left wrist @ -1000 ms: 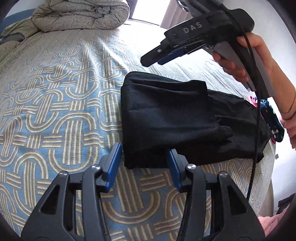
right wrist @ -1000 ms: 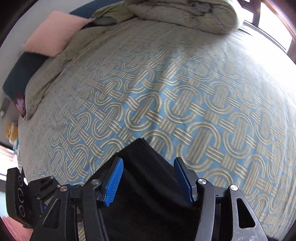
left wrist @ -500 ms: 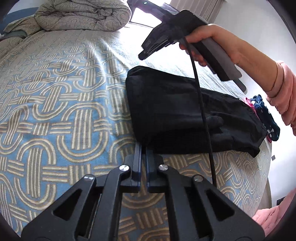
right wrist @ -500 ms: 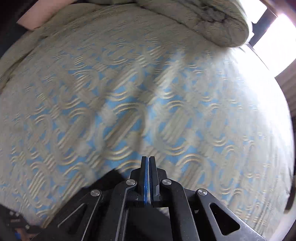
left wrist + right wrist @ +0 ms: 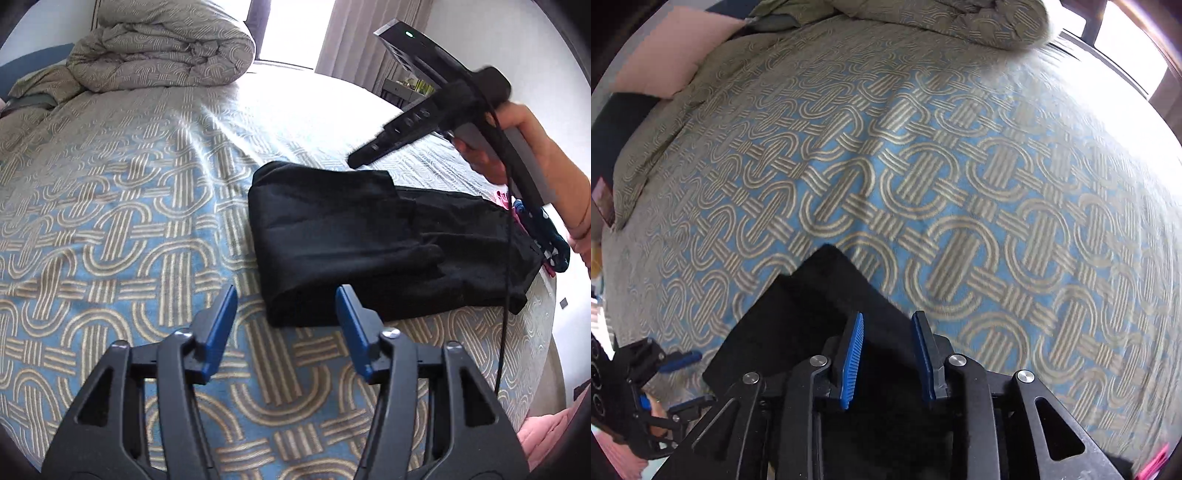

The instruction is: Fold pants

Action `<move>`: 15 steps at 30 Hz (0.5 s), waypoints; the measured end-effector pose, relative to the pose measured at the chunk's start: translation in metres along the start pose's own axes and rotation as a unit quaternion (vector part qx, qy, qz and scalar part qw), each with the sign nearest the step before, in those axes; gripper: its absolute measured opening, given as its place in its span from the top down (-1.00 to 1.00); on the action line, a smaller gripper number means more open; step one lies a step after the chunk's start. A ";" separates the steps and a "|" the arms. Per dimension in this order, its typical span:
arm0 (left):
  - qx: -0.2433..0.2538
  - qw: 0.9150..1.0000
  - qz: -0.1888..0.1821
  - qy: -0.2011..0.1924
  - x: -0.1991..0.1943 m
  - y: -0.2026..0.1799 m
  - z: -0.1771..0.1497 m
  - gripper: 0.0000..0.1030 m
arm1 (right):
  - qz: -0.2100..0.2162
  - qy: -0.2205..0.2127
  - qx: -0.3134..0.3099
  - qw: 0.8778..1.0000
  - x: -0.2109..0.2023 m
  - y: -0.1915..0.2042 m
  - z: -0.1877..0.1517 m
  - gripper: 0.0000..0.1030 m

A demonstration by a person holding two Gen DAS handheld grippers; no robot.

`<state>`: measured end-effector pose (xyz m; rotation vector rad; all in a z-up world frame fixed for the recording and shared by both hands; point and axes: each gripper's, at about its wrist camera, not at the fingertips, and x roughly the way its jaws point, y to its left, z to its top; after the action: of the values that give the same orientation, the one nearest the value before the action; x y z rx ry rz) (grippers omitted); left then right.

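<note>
The black pants (image 5: 369,236) lie folded flat on the patterned bedspread (image 5: 110,221), right of centre in the left wrist view. My left gripper (image 5: 286,301) is open and empty, just in front of the pants' near left corner. My right gripper (image 5: 354,160) hovers above the far edge of the pants, held by a hand. In the right wrist view the right gripper (image 5: 888,321) is open and empty above the pants (image 5: 812,314), whose folded corner points away. The left gripper (image 5: 683,380) shows at the lower left there.
A rolled quilt (image 5: 162,55) lies at the far end of the bed. A pink pillow (image 5: 665,59) sits at the head. Colourful clothes (image 5: 546,236) lie at the bed's right edge beside the pants. A window (image 5: 291,29) and curtain stand behind.
Both grippers were open a second ago, shut half a second ago, and are open again now. The right gripper has lifted and pulled back to the right. The pants stay folded.
</note>
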<state>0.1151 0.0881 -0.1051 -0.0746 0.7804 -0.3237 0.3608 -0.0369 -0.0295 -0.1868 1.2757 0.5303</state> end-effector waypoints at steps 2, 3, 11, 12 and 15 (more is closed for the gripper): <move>0.002 1.000 -0.002 0.005 0.005 -0.003 0.001 -0.21 | 0.021 -0.010 0.058 0.998 -0.016 -0.026 -0.036 0.14; -0.001 1.000 -0.004 0.012 0.009 -0.002 0.000 -0.21 | 0.037 -0.014 0.090 0.995 -0.022 -0.038 -0.054 0.07; -0.040 0.999 -0.009 0.021 0.010 0.002 0.001 -0.21 | 0.184 0.015 0.207 0.961 -0.002 -0.070 -0.143 0.05; -0.040 0.999 -0.005 0.019 0.007 0.002 0.001 -0.21 | 0.200 0.016 0.204 0.958 0.005 -0.067 -0.139 -0.01; -0.040 0.999 0.005 0.016 0.001 0.002 -0.001 -0.21 | 0.225 -0.007 0.202 0.953 0.018 -0.062 -0.119 -0.24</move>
<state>0.1154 0.0902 -0.1066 -0.1418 0.8253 -0.2854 0.2912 -0.1354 -0.0911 0.4612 1.3891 0.6408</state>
